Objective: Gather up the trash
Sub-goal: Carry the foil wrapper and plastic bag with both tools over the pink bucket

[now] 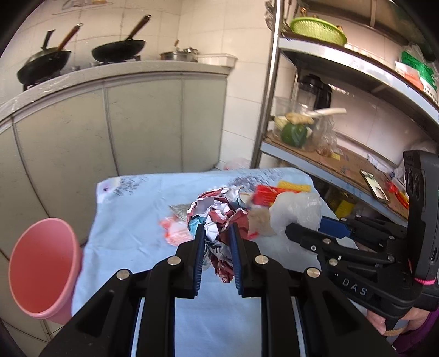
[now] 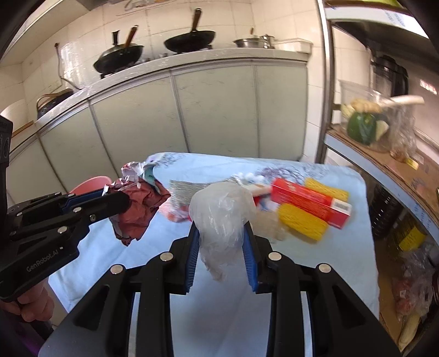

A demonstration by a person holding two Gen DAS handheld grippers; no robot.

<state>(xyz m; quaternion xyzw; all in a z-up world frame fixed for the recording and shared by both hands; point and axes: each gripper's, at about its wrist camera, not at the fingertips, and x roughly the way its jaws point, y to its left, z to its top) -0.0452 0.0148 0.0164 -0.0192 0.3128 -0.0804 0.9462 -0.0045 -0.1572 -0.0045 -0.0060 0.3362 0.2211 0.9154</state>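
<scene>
Both wrist views are evenly and brightly lit by diffuse light; no lamp or window is visible. The white wall tiles (image 2: 247, 24) beyond the fingers carry soft glare, and the steel shelf post (image 1: 270, 82) to the right shows a bright streak. Shadows are weak. Motion blur smears the items lying ahead of the fingertips: the red box (image 2: 310, 201), the corn cobs (image 2: 301, 222) and the pink bin (image 1: 41, 266) to the left. The black finger linkages stay sharp. Fisheye distortion bows the cabinet doors (image 1: 142, 120) and shelves; dark vignetting fills the corners.
</scene>
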